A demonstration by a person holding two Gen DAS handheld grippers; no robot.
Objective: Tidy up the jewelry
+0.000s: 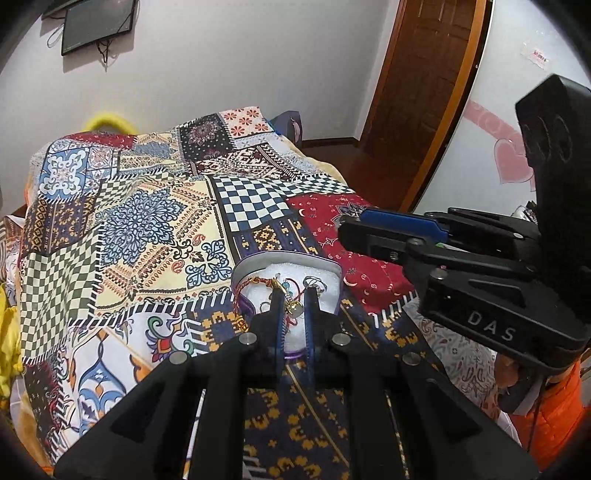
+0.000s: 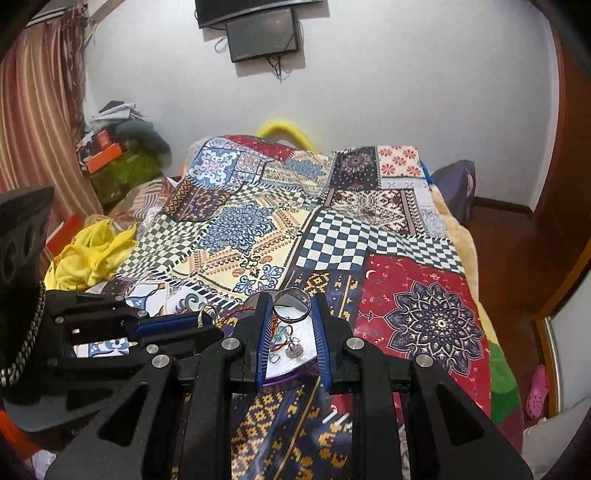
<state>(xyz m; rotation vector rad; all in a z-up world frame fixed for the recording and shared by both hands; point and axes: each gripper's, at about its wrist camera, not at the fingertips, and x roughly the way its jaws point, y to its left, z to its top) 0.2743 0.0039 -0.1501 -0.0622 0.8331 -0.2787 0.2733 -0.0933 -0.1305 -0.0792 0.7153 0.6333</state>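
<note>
A purple-rimmed jewelry box (image 1: 325, 264) with white foam lining lies on the patchwork bedspread, holding a red cord bracelet (image 1: 255, 282), a ring (image 1: 314, 283) and small charms. My left gripper (image 1: 293, 295) hangs over the box, jaws a little apart with charms (image 1: 293, 306) between them. My right gripper (image 2: 290, 304) is shut on a silver bangle ring (image 2: 291, 303) held just above the box (image 2: 291, 365). The left gripper (image 2: 199, 325) shows at the left in the right wrist view, with a silver ring (image 2: 207, 316) at its tip.
The patchwork bedspread (image 1: 147, 229) covers the bed. Yellow cloth (image 2: 92, 254) and clutter lie at the left. A wooden door (image 1: 417, 85) stands at the right, a screen (image 2: 264, 35) on the far wall. A pink shoe (image 2: 537, 391) lies on the floor.
</note>
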